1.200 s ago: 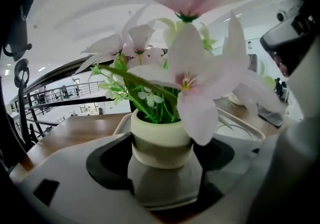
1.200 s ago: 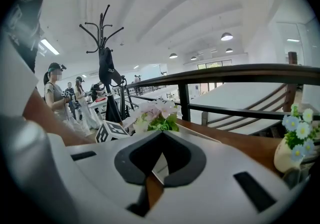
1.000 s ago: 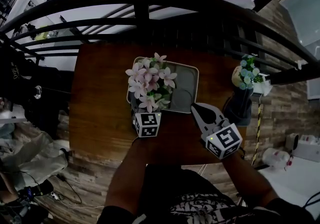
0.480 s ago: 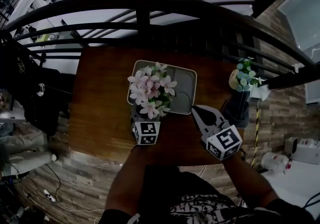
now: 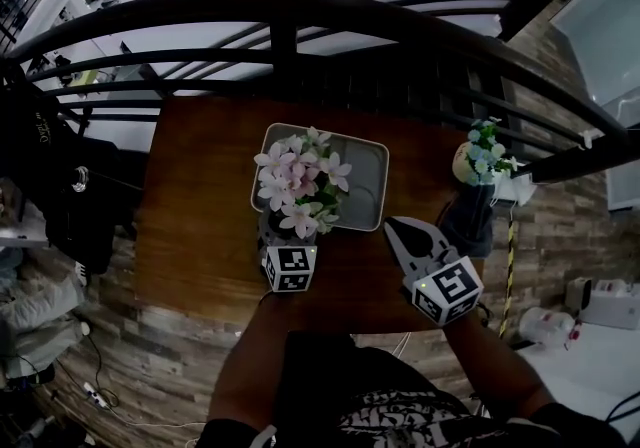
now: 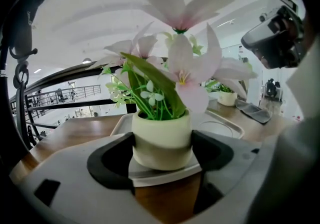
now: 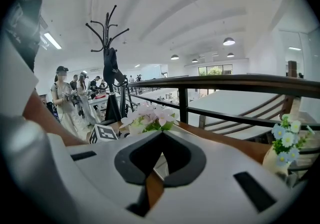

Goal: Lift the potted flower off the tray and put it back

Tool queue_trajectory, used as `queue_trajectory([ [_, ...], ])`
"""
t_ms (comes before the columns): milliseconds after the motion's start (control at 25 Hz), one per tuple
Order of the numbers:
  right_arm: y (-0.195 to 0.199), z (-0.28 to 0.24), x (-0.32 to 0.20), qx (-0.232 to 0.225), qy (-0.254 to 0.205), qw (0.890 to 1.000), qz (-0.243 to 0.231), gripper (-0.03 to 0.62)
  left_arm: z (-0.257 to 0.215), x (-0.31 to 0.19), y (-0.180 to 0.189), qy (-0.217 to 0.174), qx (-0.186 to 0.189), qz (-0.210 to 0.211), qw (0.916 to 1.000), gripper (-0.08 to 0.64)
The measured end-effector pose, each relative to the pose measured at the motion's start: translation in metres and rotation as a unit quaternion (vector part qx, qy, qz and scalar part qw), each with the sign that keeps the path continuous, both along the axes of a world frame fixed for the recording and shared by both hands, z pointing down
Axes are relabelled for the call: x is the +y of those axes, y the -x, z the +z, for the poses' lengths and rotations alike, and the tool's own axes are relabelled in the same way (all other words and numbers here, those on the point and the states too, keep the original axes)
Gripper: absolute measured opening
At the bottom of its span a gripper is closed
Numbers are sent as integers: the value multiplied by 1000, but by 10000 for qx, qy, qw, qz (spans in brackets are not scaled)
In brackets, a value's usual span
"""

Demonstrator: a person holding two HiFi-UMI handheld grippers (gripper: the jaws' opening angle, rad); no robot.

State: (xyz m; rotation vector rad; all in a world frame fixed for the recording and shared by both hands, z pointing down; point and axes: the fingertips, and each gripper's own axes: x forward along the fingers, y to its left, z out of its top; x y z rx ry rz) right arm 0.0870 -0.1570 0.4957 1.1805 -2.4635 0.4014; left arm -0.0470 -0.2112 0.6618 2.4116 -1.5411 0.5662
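Since a second ago, the pot (image 6: 161, 135) and my left gripper (image 6: 162, 154) have come toward me together, from deeper in the tray (image 5: 365, 171) to its 7 o'clock corner. My right gripper (image 5: 392, 226) has kept its place.

My left gripper is clenched on the pot. The dark pads press its two sides low down, at 9 and 3 o'clock, and the pot sits dead ahead at 12 o'clock, right between the jaws. In the left gripper view its base hangs over the tray's near rim, with the wooden surface (image 5: 200, 196) showing just below. I cannot tell whether the base is clear of the rim or resting on it.

The move ahead turns on one relation. The tray's bare bed lies at about 1 o'clock from the pot, so I judge that putting it back means going forward and a touch right, not straight down. The tray's long axis runs 9 to 3, and the pot's own axis stands upright.

My left gripper is the one on the job. My right gripper is closed on nothing and rests over the surface at about 4 o'clock from the pot, near the tray's near right corner.

The pot is a small, pale, rounded cup, cream-green and smooth. Out of it rise green stems and leaves, and the wide pink-white blooms (image 5: 298, 176) spread well past its rim and overhang the tray.
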Motion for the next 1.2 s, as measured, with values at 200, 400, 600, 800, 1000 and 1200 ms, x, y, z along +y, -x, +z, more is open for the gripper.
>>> queue_trajectory([
  [200, -1, 1, -2, 26, 29, 10000, -16, -11, 8, -7, -2, 82, -20, 41, 10000, 385],
  [400, -8, 7, 0, 77, 94, 9999, 74, -11, 9, -11, -4, -23, 20, 130, 9999, 386],
  [600, -5, 12, 1, 109, 133, 9998, 72, -11, 14, -19, -5, 60, 123, 284, 9995, 391],
  [800, -7, 15, 1, 101, 219, 9997, 96, -11, 17, -23, -7, 184, 100, 309, 9993, 398],
  [1000, -8, 13, 1, 67, 188, 9997, 131, -11, 15, -22, -6, 127, 16, 337, 9993, 397],
  [1200, -13, 8, 1, 98, 131, 9998, 137, -11, 9, -19, -6, 34, -63, 355, 9993, 397],
])
